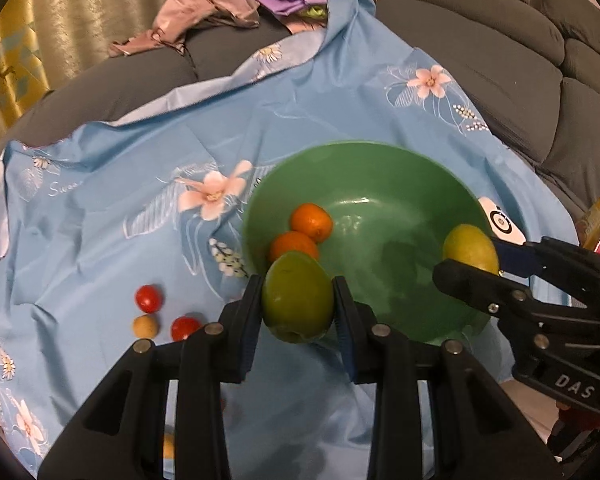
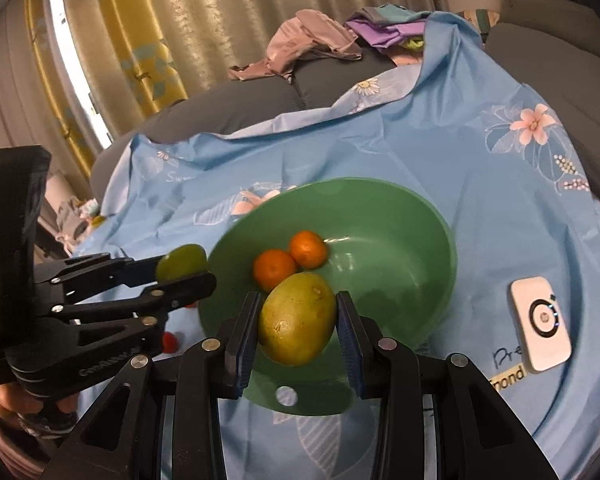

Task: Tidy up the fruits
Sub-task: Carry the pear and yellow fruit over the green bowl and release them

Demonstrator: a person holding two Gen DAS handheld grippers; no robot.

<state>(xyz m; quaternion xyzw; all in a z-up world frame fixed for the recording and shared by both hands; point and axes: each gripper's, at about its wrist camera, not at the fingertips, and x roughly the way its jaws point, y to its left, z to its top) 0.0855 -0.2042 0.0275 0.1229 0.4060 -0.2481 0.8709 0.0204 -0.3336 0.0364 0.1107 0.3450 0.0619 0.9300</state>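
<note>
**Fruits going to the green bowl**

Fruits are in three spots: in the bowl, in the two tools, and on the cloth. The green bowl [image 1: 380, 168] sits on a blue cloth [image 1: 120, 184] with pink flowers, and the cloth lies over a gray sofa [image 1: 500, 60]. Two oranges [image 1: 312, 222] sit side by side in the bowl, touching each other.

The left gripper [image 1: 298, 300] pinches a green fruit [image 1: 298, 298] between its two fingers, right at the near edge of the bowl. The right gripper [image 2: 298, 318] pinches a yellow-green mango [image 2: 298, 318] between its fingers, over the near side of the bowl. Each tool can be seen from the other one's camera, one on each side of the bowl.

Small fruits lie on the cloth, left of the bowl: two red tomatoes [image 1: 149, 298] and a little tan round fruit [image 1: 145, 326] between them.

A white little box [image 2: 540, 324] with a black ring on it lies on the cloth to the right of the bowl. Some clothes [image 2: 312, 48] are piled on the sofa at the back, in front of a curtain [image 2: 180, 20].
</note>
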